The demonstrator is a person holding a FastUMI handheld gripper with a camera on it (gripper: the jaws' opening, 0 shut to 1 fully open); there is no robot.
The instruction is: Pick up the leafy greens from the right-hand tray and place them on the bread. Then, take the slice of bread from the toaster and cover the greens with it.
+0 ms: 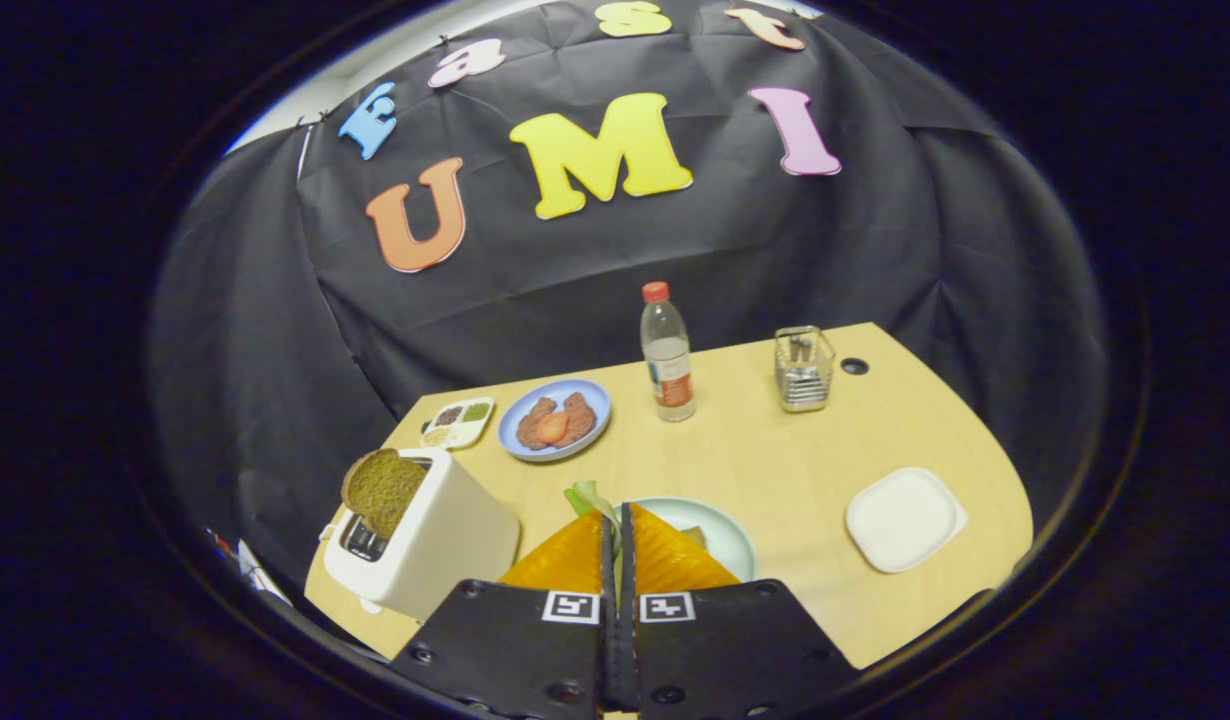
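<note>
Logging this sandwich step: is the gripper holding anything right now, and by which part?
Yes: the gripper is shut on the pale green leafy greens, pinching their lower end between the fingertips, with the leaf tips poking out ahead, above the round pale plate.

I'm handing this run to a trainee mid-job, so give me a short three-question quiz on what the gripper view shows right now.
1. True or false: the gripper is shut, with leafy greens pinched at its fingertips.
2. Where is the brown slice of bread?
A. on the blue plate
B. sticking up out of the white toaster
C. on the white square tray
3. Fill in: the white square tray near the table's right edge is ____.

Key: 1 true; 2 B; 3 empty. The blue plate carries brownish pieces and something red, and the pale green plate lies just beyond the fingers.
</note>
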